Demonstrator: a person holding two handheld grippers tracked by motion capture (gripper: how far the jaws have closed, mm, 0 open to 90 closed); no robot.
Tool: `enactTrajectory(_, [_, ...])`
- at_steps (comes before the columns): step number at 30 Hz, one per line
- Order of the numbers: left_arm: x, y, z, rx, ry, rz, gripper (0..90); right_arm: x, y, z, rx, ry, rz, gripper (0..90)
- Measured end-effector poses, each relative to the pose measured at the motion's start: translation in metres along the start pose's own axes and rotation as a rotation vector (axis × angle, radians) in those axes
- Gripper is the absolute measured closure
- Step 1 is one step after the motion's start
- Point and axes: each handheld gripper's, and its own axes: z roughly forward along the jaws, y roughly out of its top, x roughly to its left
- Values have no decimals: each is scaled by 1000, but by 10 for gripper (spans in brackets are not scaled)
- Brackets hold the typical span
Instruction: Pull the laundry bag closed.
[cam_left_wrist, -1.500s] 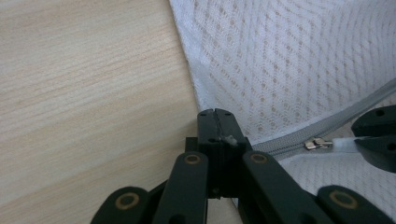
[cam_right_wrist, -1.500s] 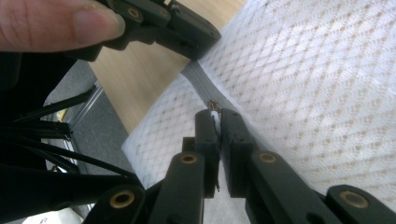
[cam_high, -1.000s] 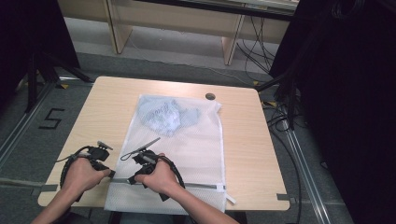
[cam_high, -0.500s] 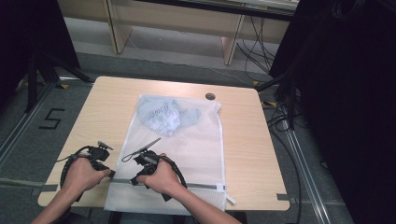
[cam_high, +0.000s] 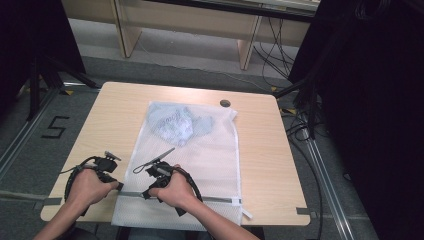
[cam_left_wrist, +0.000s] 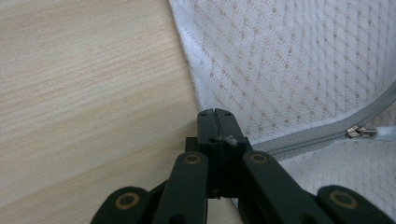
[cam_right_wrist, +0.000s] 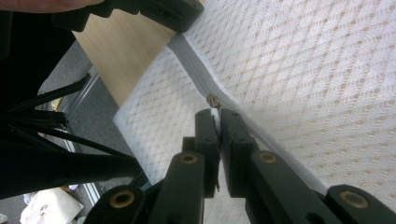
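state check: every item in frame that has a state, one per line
mesh laundry bag: lying flat on the table, garment inside
zipper: closed from the left end up to the slider
zipper pull: pinched in the right gripper
blue garment: crumpled, inside the bag at its far end
left gripper: shut on the bag's edge at the zipper end
right gripper: shut on the pull

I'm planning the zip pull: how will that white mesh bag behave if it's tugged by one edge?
The white mesh bag lies flat and thin, so it is probably floppy and light. On the smooth table it would likely slide or bunch. The blue cloth inside may weigh down the far end.
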Motion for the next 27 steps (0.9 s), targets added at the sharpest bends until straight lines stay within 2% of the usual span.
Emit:
enactTrajectory(4, [0, 0, 0, 0, 0, 1, 898, 0, 0, -1, -2, 2, 2, 870])
enactTrajectory(6, [0, 0, 0, -1, 0, 1, 899, -2, 0, 0, -15, 9, -33, 870])
enactTrajectory(9, [0, 0, 0, 1, 0, 1, 898, -2, -1, -1, -7, 1, -4, 870])
enactTrajectory(11, [0, 0, 0, 0, -1, 1, 898, -2, -1, -2, 3, 1, -9, 870])
enactTrajectory(12, [0, 0, 0, 1, -1, 2, 899, -1, -2, -1, 1, -5, 10, 870])
enactTrajectory(14, [0, 0, 0, -1, -1, 1, 898, -1, -2, -2, 2, -2, 11, 870])
enactTrajectory(15, [0, 0, 0, 1, -1, 2, 898, -5, -2, -1, -14, -10, -48, 870])
enactTrajectory(16, [0, 0, 0, 1, -1, 2, 898, -5, -2, -1, -14, -10, -48, 870])
enactTrajectory(17, [0, 0, 0, 1, -1, 2, 898, -7, -2, -2, -12, -8, -70, 870])
enactTrajectory(18, [0, 0, 0, 0, -1, 2, 898, -3, -2, -4, 6, -6, -1, 870])
enactTrajectory(22, [0, 0, 0, -3, -3, 0, 899, -3, -3, -4, 13, -3, 20, 870])
enactTrajectory(23, [0, 0, 0, -2, -3, 0, 899, -4, -3, -3, -5, 4, 1, 870])
enactTrajectory(24, [0, 0, 0, -2, -2, 0, 898, -5, -3, -4, 3, -7, -10, 870])
enactTrajectory(25, [0, 0, 0, -1, -2, 0, 898, -4, -4, -6, 18, -2, 24, 870])
enactTrajectory(26, [0, 0, 0, -1, -2, 0, 898, -5, -4, -5, 2, 0, 19, 870])
enactTrajectory(27, [0, 0, 0, -2, -3, 0, 898, -4, -4, -6, 8, 0, 34, 870])
